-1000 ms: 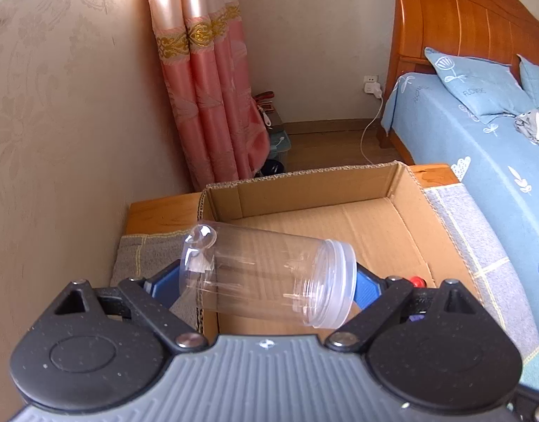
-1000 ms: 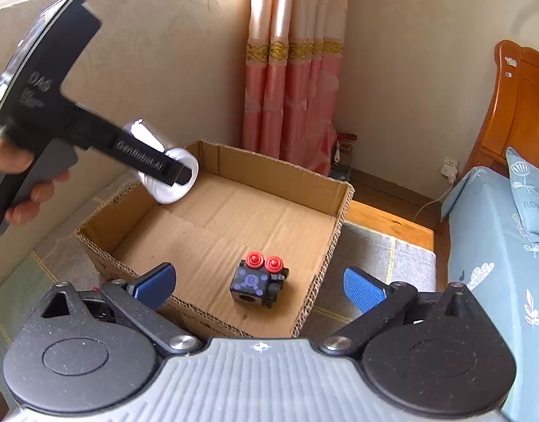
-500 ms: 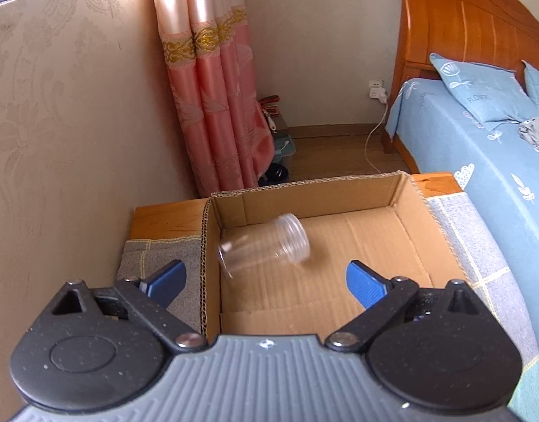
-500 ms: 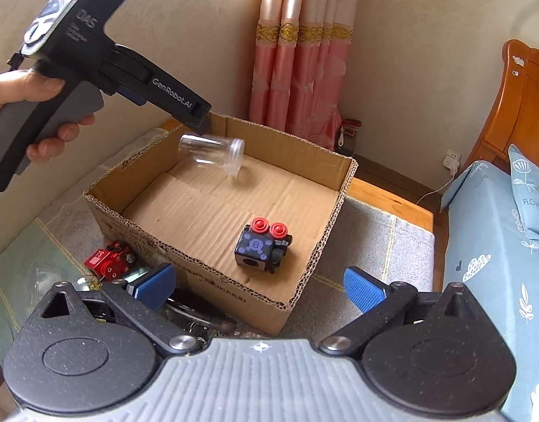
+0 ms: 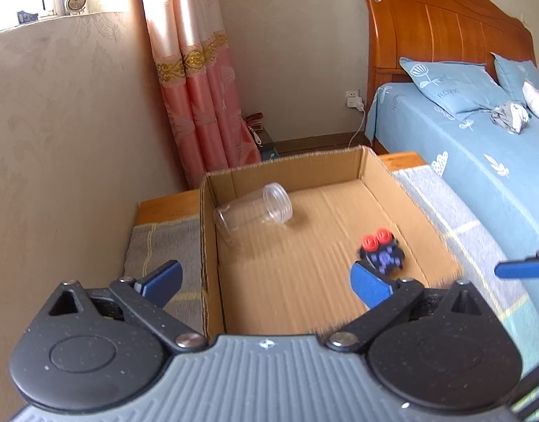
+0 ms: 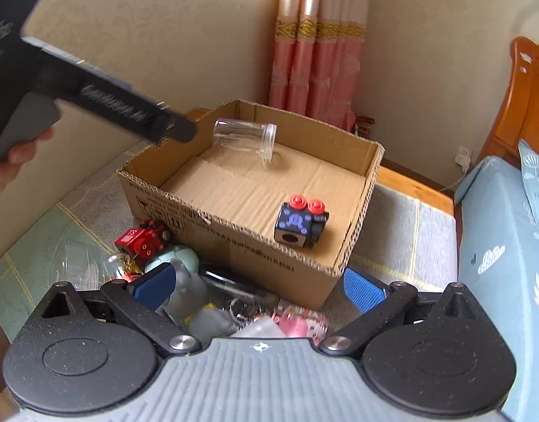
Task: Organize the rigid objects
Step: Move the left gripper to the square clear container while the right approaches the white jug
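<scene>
An open cardboard box (image 5: 213, 281) (image 6: 234, 242) sits on a grey cloth. A clear plastic jar (image 5: 253, 207) (image 6: 245, 137) lies on its side in the box's far left corner. A black cube toy with red knobs (image 5: 380, 251) (image 6: 301, 221) sits near the box's right wall. My left gripper (image 5: 266, 281) is open and empty above the box's near edge; the right wrist view shows its body (image 6: 111, 105) at the box's left. My right gripper (image 6: 259, 288) is open and empty above a pile of small objects (image 6: 206, 302) in front of the box.
The pile holds a red toy (image 6: 143, 239), a teal round thing (image 6: 174, 256), a clear plastic piece (image 6: 76, 263) and pink items (image 6: 297, 323). A beige wall (image 5: 58, 140) stands left, a pink curtain (image 5: 206, 105) behind, a blue bed (image 5: 480, 147) right.
My left gripper opened and let the clear jar go; the jar dropped into the box and lies still. Both grippers drew back toward me, the right one bringing the pile into view.
</scene>
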`<state>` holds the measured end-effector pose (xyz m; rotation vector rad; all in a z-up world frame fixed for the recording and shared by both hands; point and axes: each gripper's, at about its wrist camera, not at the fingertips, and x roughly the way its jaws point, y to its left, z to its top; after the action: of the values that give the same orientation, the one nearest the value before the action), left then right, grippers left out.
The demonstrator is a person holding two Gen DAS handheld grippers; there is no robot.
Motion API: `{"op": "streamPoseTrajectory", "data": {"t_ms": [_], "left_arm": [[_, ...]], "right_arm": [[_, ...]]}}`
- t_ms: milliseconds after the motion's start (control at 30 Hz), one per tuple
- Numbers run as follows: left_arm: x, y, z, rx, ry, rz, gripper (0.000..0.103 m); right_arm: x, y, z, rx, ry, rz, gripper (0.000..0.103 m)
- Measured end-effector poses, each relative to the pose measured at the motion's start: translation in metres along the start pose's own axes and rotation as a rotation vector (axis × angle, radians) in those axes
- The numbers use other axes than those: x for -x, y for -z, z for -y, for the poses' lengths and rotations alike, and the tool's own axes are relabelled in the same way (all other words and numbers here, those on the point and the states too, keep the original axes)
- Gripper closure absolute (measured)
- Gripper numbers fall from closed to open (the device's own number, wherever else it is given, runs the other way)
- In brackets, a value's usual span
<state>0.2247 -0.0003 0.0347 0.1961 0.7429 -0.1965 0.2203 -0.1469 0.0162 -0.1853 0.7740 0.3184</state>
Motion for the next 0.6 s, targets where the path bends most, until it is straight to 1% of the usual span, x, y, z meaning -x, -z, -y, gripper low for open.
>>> {"op": "streamPoseTrajectory", "data": {"t_ms": [67, 133, 267, 333, 400, 467, 600], "left_arm": [[0.001, 0.017, -0.001, -0.006, 0.01, -0.019, 0.001], [-0.001, 0.033, -0.002, -0.002, -0.009, -0.054, 0.001], [-0.004, 0.066, -0.006, -0.014, -0.047, -0.092, 0.001], [0.001, 0.083, -0.006, -0.03, -0.073, -0.089, 0.001], [0.004, 0.095, -0.007, -0.03, -0.085, -0.091, 0.001], [0.006, 0.107, -0.009, -0.009, -0.08, -0.111, 0.001], [0.009, 0.121, -0.015, 0.022, -0.073, -0.132, 0.001]], "right_arm": [[-0.001, 0.01, 0.001, -0.02, -0.003, 0.0, 0.0], [-0.004, 0.02, 0.004, -0.048, -0.013, -0.013, 0.0], [-0.007, 0.037, 0.012, -0.102, -0.008, -0.02, 0.0], [-0.007, 0.045, 0.016, -0.133, 0.004, -0.006, 0.0], [-0.006, 0.052, 0.02, -0.161, -0.022, 0.009, 0.0], [-0.006, 0.056, 0.02, -0.16, -0.038, 0.024, 0.0], [-0.011, 0.057, 0.015, -0.113, -0.039, 0.019, 0.0]]}}
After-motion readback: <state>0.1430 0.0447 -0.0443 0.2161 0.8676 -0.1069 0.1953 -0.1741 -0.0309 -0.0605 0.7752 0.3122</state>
